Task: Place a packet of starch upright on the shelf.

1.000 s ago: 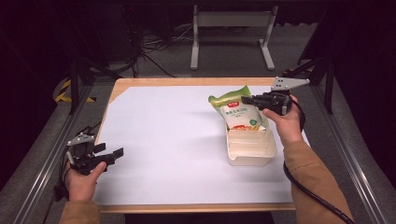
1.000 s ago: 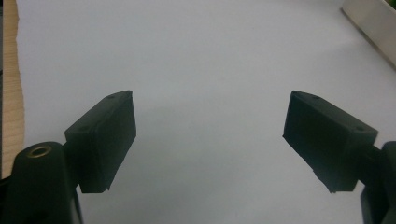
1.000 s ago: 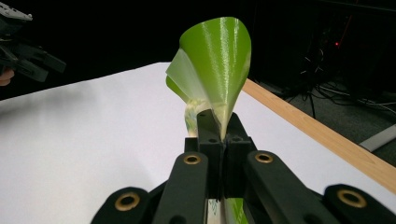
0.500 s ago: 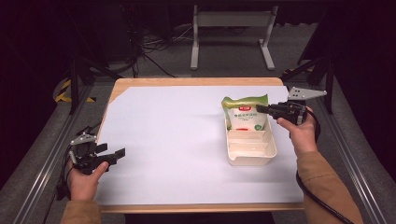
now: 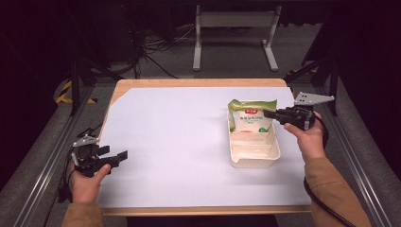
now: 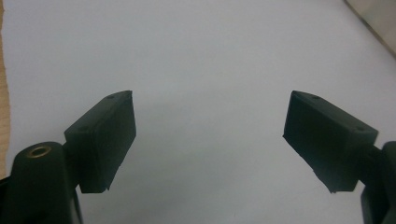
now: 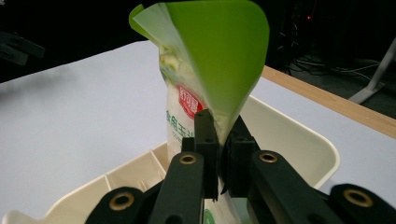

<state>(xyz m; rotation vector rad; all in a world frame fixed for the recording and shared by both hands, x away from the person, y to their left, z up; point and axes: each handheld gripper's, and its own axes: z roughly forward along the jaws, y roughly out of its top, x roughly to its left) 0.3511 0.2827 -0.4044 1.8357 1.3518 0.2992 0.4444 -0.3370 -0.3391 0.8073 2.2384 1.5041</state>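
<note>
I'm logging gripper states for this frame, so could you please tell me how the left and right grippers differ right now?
The left gripper has its jaws wide apart with nothing between them; the right gripper is clamped on the green pouch. The left sits low at the table's near corner over bare white sheet; the right is over the cream tray. Both are hand-held with black jaws.

Printed matter appears on the green-and-white snack pouch (image 7: 196,93) alone. A red label (image 7: 189,101) on its front carries white Chinese characters, too blurred to read; below it runs a line of green Chinese characters (image 7: 177,128), partly hidden, likewise not legible. No other text or numbers can be read.
</note>
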